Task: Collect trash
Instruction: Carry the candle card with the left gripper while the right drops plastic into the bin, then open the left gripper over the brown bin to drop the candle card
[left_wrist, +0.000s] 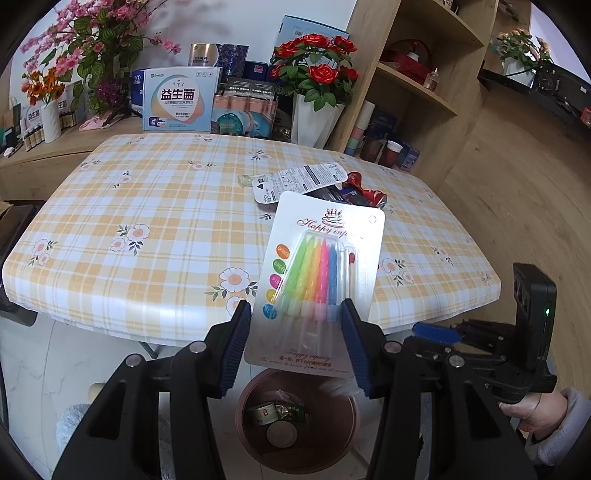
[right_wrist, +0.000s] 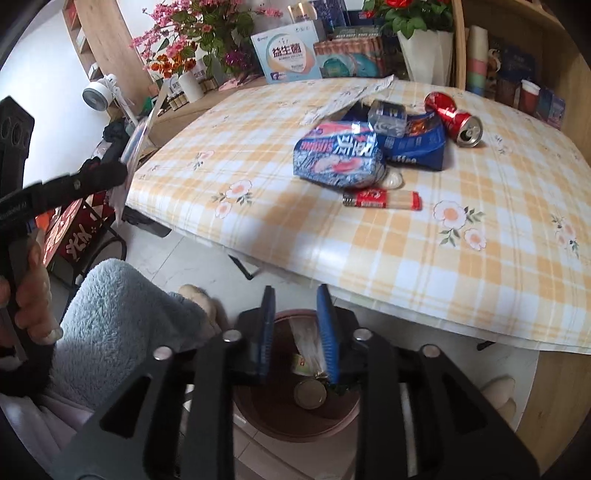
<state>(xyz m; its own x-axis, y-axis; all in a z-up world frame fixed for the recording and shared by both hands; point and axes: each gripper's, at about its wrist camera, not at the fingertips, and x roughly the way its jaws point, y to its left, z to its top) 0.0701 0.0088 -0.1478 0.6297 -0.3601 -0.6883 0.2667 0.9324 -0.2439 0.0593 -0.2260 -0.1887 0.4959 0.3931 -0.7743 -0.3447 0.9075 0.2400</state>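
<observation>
Left gripper (left_wrist: 293, 321) clamps candle pack (left_wrist: 321, 273) above bin (left_wrist: 295, 458).

Both handheld tools are built alike: matte black plastic frames with triangular cut-outs and round silver pivot screws. The left gripper (left_wrist: 293, 314) has ribbed blue pads (left_wrist: 236, 347) on its two fingers, and so does the right gripper (right_wrist: 295, 325). From the left camera, the other unit's boxy black housing carries a small green light. The person wears a fluffy pale blue-grey fleece sleeve (right_wrist: 118, 317) (thick, like a bathrobe), with light pinkish fabric beneath it.
</observation>
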